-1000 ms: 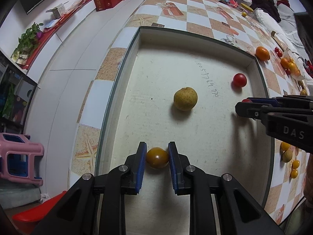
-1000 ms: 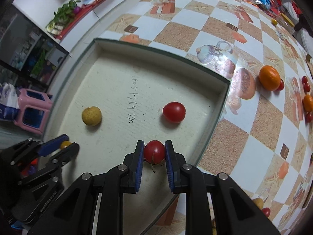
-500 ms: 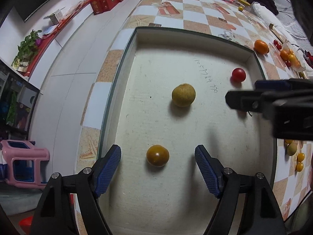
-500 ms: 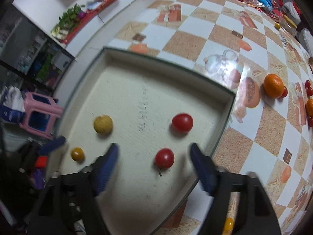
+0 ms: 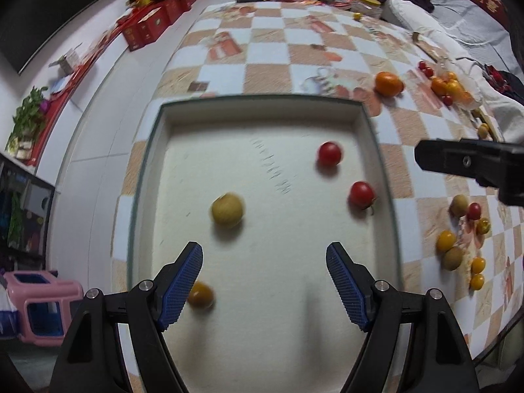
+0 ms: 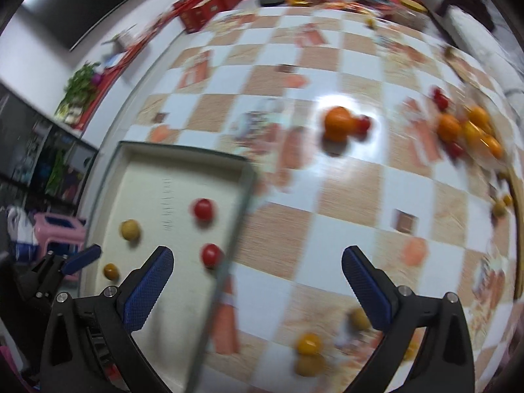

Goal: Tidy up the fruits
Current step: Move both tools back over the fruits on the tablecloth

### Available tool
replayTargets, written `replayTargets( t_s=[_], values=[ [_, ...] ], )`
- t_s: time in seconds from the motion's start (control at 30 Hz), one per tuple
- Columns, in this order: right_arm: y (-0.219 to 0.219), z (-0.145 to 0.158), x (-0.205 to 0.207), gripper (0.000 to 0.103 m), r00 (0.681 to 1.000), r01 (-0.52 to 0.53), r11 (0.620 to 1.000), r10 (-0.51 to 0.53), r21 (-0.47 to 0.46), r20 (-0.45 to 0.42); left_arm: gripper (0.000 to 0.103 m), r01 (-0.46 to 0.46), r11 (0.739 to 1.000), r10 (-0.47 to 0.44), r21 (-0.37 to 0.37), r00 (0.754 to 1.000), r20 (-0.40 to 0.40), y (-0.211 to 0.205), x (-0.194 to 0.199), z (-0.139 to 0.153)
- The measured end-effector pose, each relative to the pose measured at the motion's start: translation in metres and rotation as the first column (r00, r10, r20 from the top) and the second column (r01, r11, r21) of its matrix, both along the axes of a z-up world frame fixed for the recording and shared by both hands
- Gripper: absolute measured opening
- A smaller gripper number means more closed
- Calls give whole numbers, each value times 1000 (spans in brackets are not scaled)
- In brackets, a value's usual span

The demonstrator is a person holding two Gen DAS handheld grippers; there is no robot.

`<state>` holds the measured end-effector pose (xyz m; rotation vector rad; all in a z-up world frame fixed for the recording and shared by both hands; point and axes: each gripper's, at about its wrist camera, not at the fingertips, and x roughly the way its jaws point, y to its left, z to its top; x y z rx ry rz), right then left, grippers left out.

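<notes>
Both hand-held grippers pointed steeply down at the tabletop. The left gripper [image 5: 264, 280] hung over the near half of a shallow, cream-lined rectangular tray [image 5: 262, 106], its blue-padded jaws spread wide with nothing between them. They had just been opening. A small amber-orange tomato [image 5: 201, 294] lay on the tray floor at about 7 o'clock, just beside the left pad and partly behind it. A round yellow-tan fruit [image 5: 227, 209] sat near the tray's middle, and two red cherry tomatoes [image 5: 329, 153] lay towards 2 o'clock, the nearer one [image 5: 361, 194] close to the right wall.

The right gripper [image 6: 257, 280] hovered over the tray's right rim and the bare tabletop beside it, its jaws spread as wide as they go and empty, having just been opening. In the left wrist view its black body reached in from 3 o'clock.

The tabletop was a glossy checked surface of orange and white squares [image 6: 344, 196]. Loose fruit lay on it: a large orange [image 6: 339, 122] at 12 o'clock, a cluster of small orange and red fruits [image 6: 468, 131] at 2 o'clock, and blurred yellow ones at 6 o'clock. Beyond the left edge of the tabletop stood a pink plastic stool [image 5: 42, 304] on the floor. Between tray and scattered fruit the tabletop lay open.
</notes>
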<state>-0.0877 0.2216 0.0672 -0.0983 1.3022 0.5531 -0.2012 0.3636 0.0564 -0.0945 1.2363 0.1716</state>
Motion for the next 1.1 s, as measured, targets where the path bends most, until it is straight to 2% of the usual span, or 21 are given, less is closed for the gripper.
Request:
replayTargets(
  t_s=[0.2, 0.37, 0.53, 0.83, 1.1],
  values=[
    [-69, -12, 9, 103, 990, 134, 989, -136, -66, -21, 79, 111, 994, -111, -14, 993, 28, -45, 21, 13],
    [-131, -26, 7, 103, 966, 247, 961, -254, -123, -48, 79, 201, 979, -200, -40, 979, 26, -88, 38, 11],
    [-175, -34, 7, 103, 939, 325, 935, -336, -141, -66, 79, 280, 958, -280, -65, 960, 14, -129, 54, 3],
    [-212, -38, 17, 103, 923, 370, 918, -381, -145, -56, 79, 408, 911, -409, -53, 913, -5, -178, 67, -13],
    [-227, -48, 42, 103, 917, 386, 910, -396, -150, -50, 79, 418, 908, -419, -42, 908, -15, -193, 76, -25]
  ],
)
